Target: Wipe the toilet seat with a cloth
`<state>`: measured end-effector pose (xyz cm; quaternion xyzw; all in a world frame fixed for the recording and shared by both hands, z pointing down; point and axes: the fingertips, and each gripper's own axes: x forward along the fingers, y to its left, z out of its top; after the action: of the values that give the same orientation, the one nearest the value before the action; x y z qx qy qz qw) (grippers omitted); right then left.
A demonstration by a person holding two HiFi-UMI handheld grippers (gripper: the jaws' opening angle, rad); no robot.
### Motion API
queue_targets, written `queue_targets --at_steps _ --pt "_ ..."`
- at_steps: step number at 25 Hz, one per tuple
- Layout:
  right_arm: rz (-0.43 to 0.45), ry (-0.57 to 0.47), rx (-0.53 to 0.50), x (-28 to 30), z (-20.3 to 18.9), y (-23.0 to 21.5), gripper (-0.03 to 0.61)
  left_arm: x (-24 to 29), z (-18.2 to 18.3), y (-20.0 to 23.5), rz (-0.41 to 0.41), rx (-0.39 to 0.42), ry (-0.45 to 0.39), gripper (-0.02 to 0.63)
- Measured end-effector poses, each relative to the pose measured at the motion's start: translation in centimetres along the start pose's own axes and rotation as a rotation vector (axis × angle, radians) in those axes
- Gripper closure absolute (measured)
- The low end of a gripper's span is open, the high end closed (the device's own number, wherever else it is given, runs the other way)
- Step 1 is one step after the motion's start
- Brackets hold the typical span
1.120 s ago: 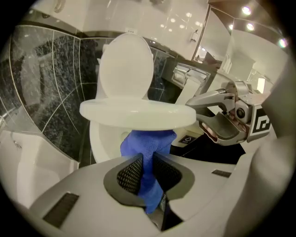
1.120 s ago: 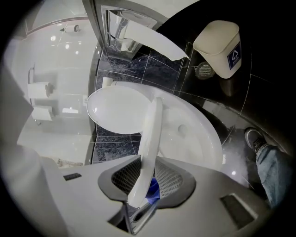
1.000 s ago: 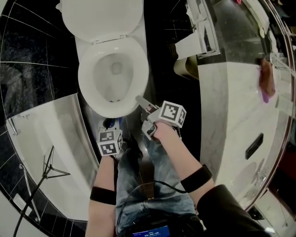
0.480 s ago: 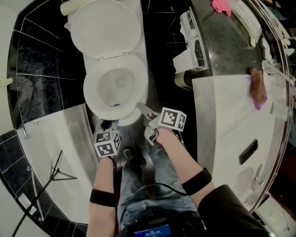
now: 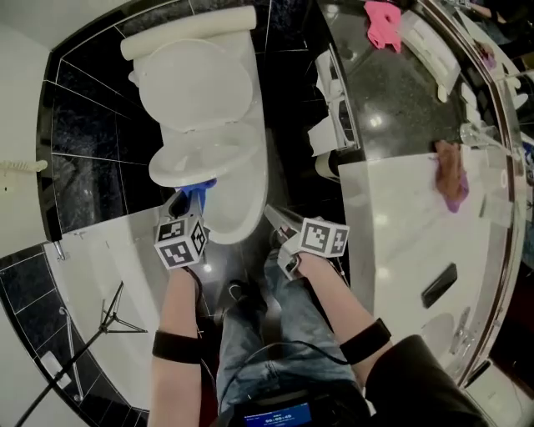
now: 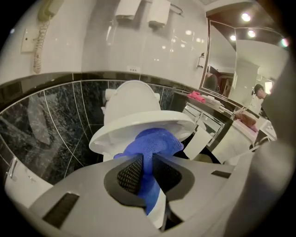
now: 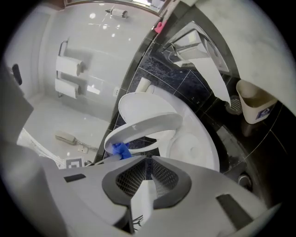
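The white toilet seat stands half raised off the bowl, with the lid upright behind it. My left gripper is shut on a blue cloth and presses it against the seat's front edge. In the left gripper view the cloth bunches under the seat's rim. My right gripper hovers to the right of the bowl. Its jaws have just been closing with nothing between them. In the right gripper view the right gripper points at the raised seat and the cloth.
A dark counter with a pink cloth lies at the right, and a brownish cloth lies on the marble top. A small bin stands right of the toilet. A glass panel borders the left. The person's legs are below.
The seat lay flat on the bowl; now it is lifted at the front. My left gripper rose with the blue cloth to the seat's edge. The right gripper's jaws came together.
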<state>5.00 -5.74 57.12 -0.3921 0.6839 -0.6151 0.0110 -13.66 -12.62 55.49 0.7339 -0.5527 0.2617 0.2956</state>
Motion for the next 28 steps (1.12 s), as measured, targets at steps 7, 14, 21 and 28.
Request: queue_targets --at_steps 7,14,21,28 --pt "-0.087 0.019 -0.317 -3.4 3.3 1.3 0.565 1.9 6.8 0.8 0.04 -0.01 -0.05 0.555" --pt "-0.132 0.061 -0.646 -4.6 5.9 2.9 0.561 5.3 12.6 1.8 0.076 -0.001 -0.092 0.554" --pt "-0.12 0.072 -0.713 -5.4 7.7 3.7 0.561 8.7 16.3 2.8 0.118 0.027 -0.091 0.554" --pt "-0.124 0.061 -0.715 -5.7 9.7 3.3 0.561 10.2 18.0 2.8 0.132 0.039 -0.089 0.554"
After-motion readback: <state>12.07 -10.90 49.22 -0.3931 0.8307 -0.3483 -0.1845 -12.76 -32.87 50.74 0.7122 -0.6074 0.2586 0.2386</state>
